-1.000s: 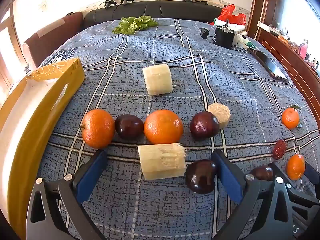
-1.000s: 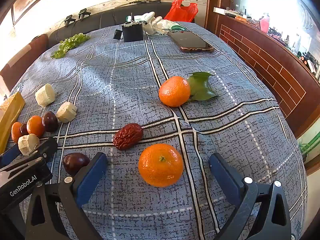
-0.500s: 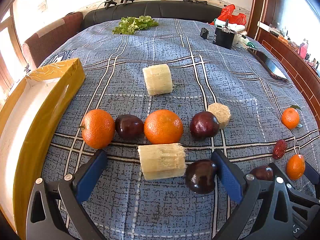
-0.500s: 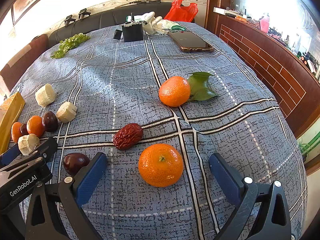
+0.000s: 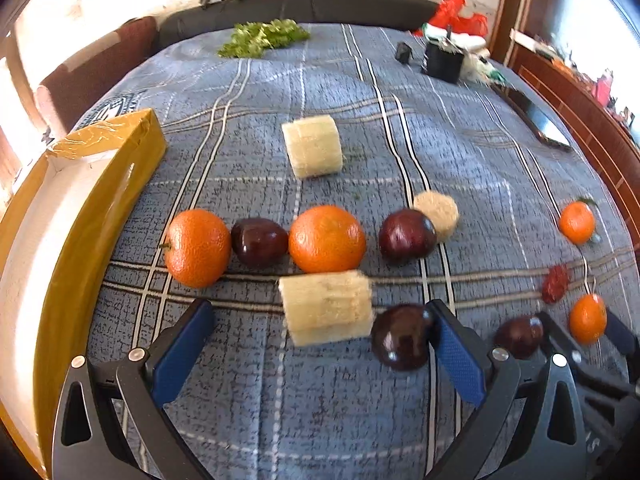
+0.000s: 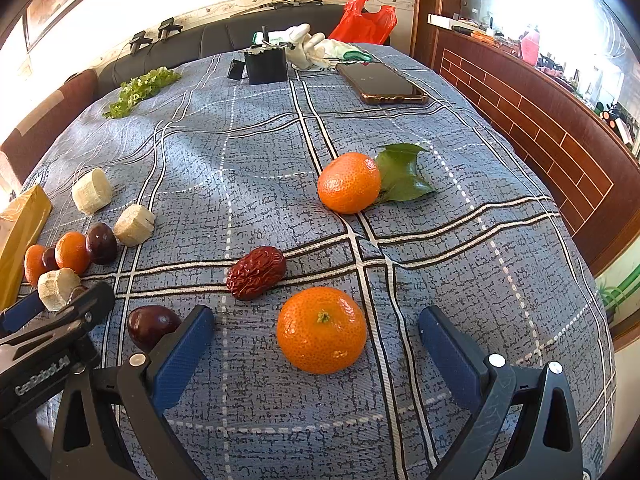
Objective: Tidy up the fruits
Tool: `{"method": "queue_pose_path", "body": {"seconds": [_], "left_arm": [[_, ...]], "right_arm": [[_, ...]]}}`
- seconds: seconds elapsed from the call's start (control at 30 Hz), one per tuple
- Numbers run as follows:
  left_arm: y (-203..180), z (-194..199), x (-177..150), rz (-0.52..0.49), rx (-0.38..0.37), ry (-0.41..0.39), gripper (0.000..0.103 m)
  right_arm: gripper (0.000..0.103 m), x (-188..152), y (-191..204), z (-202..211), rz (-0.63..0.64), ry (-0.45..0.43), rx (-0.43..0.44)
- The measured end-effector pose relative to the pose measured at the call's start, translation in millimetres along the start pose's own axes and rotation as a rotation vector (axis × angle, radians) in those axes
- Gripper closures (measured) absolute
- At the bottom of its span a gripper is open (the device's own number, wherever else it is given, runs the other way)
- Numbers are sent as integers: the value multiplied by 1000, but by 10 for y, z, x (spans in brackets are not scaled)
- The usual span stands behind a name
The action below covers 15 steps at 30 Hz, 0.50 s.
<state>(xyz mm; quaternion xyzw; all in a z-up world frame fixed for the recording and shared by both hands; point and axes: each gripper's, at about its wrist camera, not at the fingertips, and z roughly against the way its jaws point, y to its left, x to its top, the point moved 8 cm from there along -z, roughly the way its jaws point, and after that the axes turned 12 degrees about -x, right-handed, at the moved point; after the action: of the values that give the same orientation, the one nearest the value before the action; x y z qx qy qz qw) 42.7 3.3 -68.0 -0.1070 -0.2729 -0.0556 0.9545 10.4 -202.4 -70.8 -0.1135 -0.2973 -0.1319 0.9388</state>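
1. Since the earlier frames, left gripper (image 5: 320, 334) has shifted slightly: the left wrist view is now motion-blurred, and the near sugarcane piece (image 5: 326, 307) and dark plum (image 5: 401, 337) sit a little differently between the fingers. Right wrist view unchanged.
2. Left gripper: jaws spread wide, nothing clamped. Its right blue pad touches or nearly touches the dark plum; cannot tell which.
3. Right gripper (image 6: 316, 344): jaws wide apart, empty, straddling a mandarin (image 6: 321, 330) that rests on the blue checked cloth (image 6: 256, 152).
4. Row beyond the left gripper: orange (image 5: 198, 247), plum (image 5: 259, 242), orange (image 5: 327, 239), plum (image 5: 407, 237), then a cut sugarcane round (image 5: 437, 213). Another sugarcane piece (image 5: 313, 152) lies farther back.
5. Red jujube (image 6: 256, 272) just beyond the mandarin; leafy mandarin (image 6: 349, 182) farther off; another plum (image 6: 153, 326) beside the right gripper's left finger.
6. Writing: "GenRobot.AI" on the left gripper's body, seen in the right wrist view.
7. Yellow taped box (image 5: 100, 184) at far left.
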Motion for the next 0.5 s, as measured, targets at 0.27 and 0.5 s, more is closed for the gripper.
{"method": "queue_pose_path", "body": {"seconds": [0.27, 0.5], "left_arm": [[-52, 185, -283, -71, -61, 57, 0], [189, 810, -399, 16, -185, -85, 7]], "right_arm": [[0, -47, -53, 31, 7, 45, 20], [0, -58, -20, 22, 49, 72, 16]]}}
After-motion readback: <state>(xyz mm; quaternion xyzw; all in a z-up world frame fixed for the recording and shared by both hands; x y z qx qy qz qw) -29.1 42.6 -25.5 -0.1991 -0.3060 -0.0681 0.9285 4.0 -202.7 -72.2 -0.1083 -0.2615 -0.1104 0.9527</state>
